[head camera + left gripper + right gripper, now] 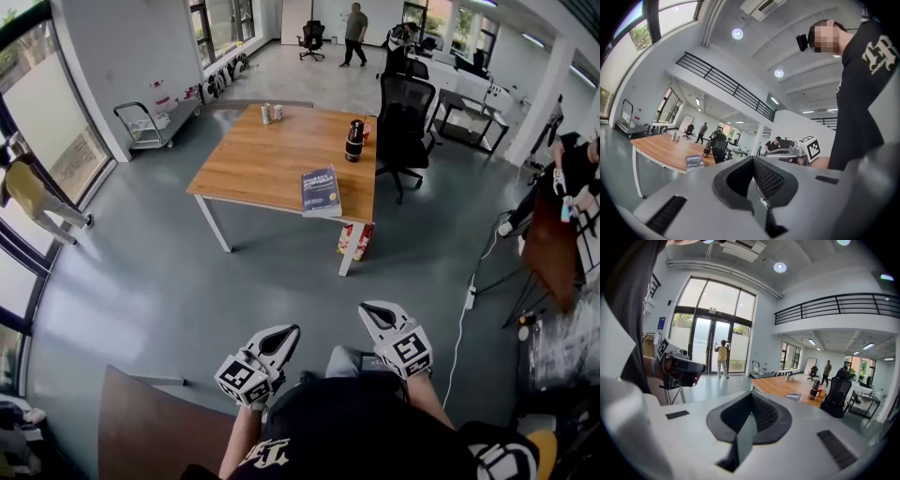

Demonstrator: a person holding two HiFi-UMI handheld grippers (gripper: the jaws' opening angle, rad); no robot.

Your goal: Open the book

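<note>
Your white left gripper (289, 330): lower centre-left, jaws closed, empty | your white right gripper (368, 309): lower centre-right, jaws closed, empty | closed blue book (320, 190): upper centre, flat at rectangular wooden table (262, 159) front edge, well apart from both.

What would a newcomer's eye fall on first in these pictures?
A large wooden table with white legs stands on the grey floor, a closed blue book near its front edge. Low in the head view, the white left gripper and right gripper are shut and empty, far from it.
</note>
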